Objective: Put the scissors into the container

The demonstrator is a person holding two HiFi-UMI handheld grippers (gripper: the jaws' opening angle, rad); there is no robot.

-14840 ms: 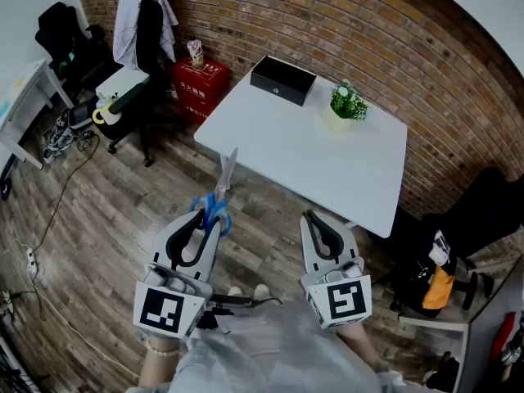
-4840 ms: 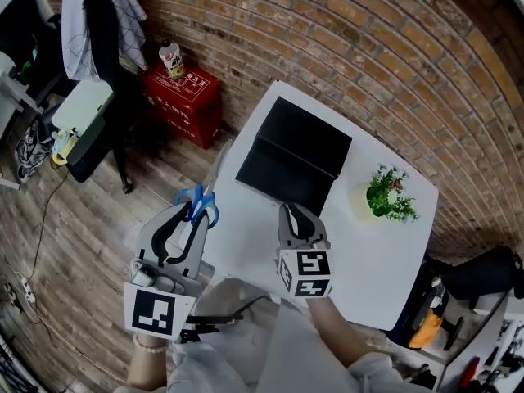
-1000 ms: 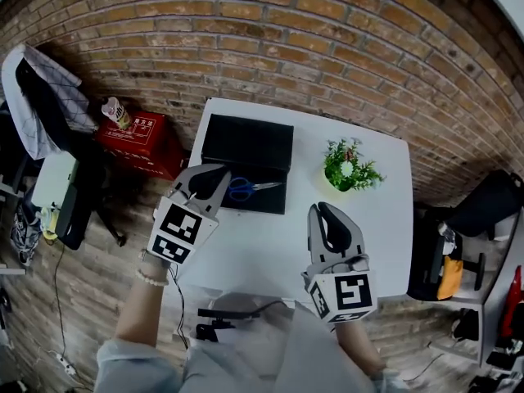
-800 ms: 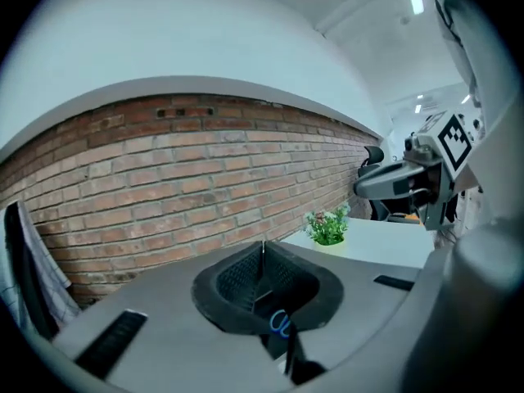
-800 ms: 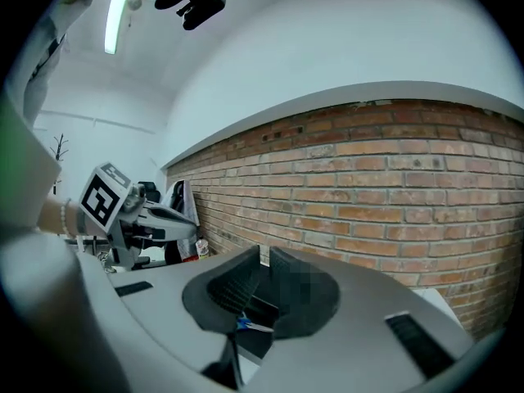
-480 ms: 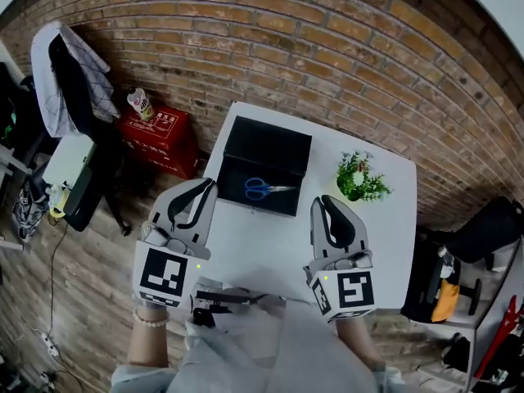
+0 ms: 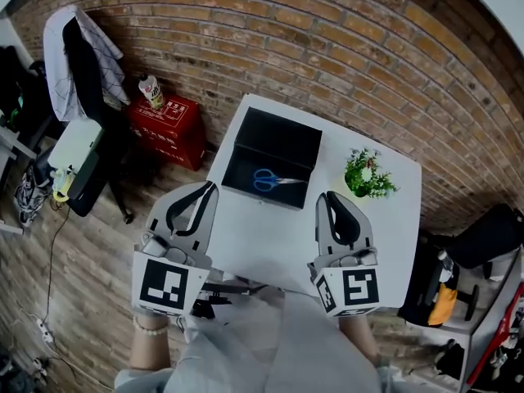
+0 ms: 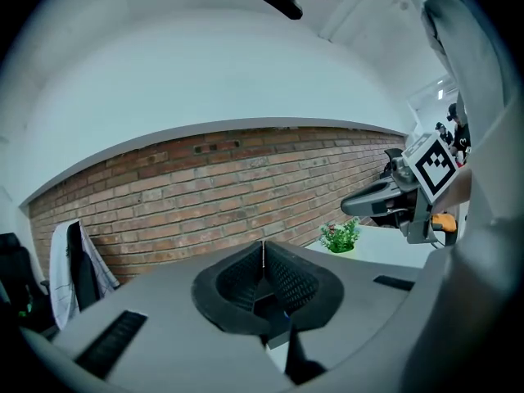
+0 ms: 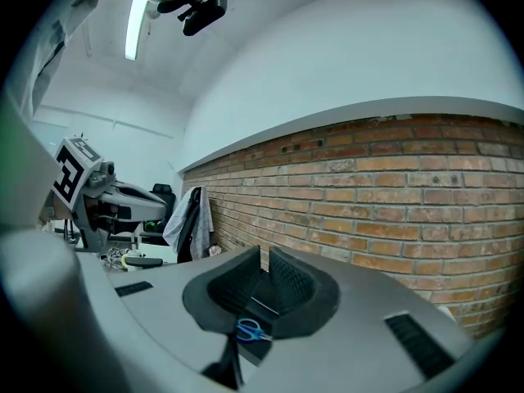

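Left hand-held gripper: was closed, empty.
Right hand-held gripper: was closed, empty.
Scissors: lay inside container, 12 o'clock.

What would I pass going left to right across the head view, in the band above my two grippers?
In order: chair draped with a jacket → red box → black container, lid open, with the scissors lying inside → potted plant on the white table.

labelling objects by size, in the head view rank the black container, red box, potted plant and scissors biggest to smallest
1. black container
2. red box, though it sits down on the floor, farther away, so true size is unsure
3. potted plant
4. scissors
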